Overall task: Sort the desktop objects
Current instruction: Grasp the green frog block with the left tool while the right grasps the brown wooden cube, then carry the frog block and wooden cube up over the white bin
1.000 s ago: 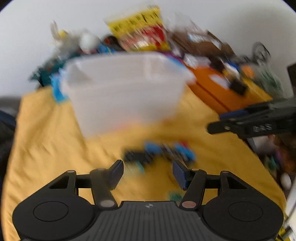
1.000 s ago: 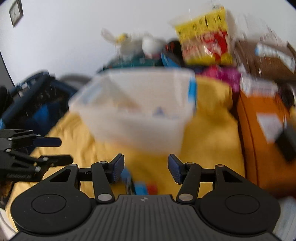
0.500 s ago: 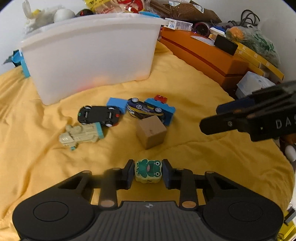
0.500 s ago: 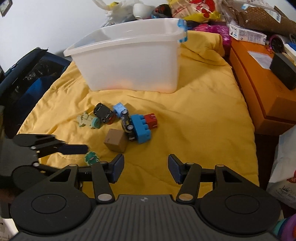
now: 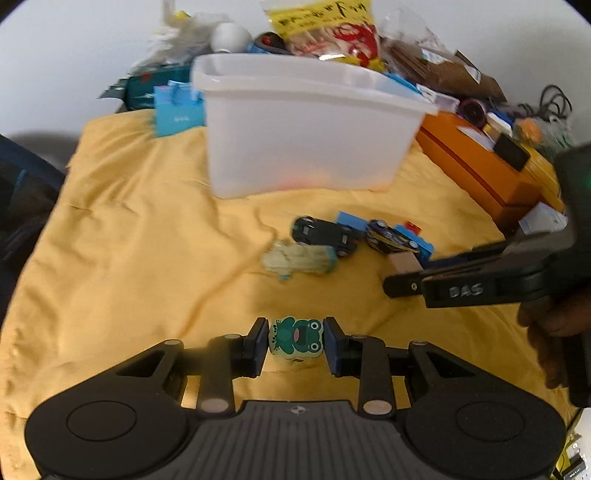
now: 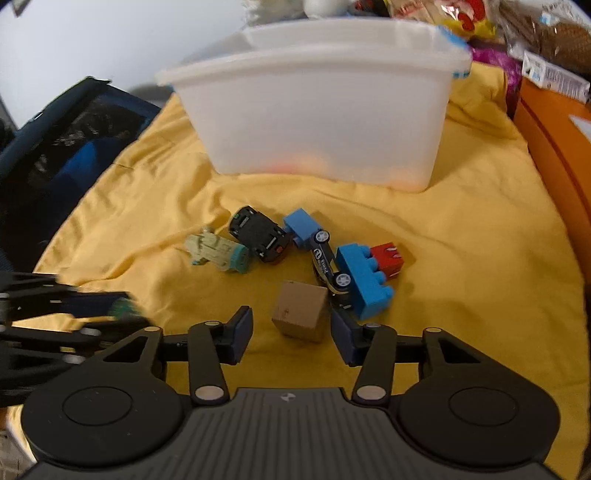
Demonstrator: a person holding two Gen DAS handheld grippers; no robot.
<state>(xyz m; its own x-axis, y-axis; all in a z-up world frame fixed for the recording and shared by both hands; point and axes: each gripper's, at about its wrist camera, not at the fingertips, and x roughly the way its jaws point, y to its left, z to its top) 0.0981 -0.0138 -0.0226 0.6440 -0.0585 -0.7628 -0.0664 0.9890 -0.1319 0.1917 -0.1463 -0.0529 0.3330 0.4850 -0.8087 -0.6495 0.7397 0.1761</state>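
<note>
My left gripper [image 5: 295, 341] is shut on a green frog block [image 5: 295, 339] and holds it above the yellow cloth [image 5: 147, 258]. My right gripper [image 6: 291, 332] is open, its fingers on either side of a brown cube [image 6: 301, 310] on the cloth. Behind the cube lie a black toy car [image 6: 260, 234], a pale green toy [image 6: 218, 251], a dark toy car [image 6: 328, 267], a blue brick [image 6: 364, 278], a small blue block [image 6: 301, 225] and a red brick [image 6: 388, 256]. A white plastic bin [image 6: 321, 103] stands behind them.
An orange box [image 5: 480, 173] lies to the right of the cloth. Bags and packets [image 5: 332, 33] pile up behind the bin. A dark blue bag [image 6: 55, 147] sits left of the cloth. The right gripper also shows in the left wrist view [image 5: 461, 280].
My left gripper has lifted the frog block and drawn back from the toys. My right gripper has moved forward and down over the brown cube.
</note>
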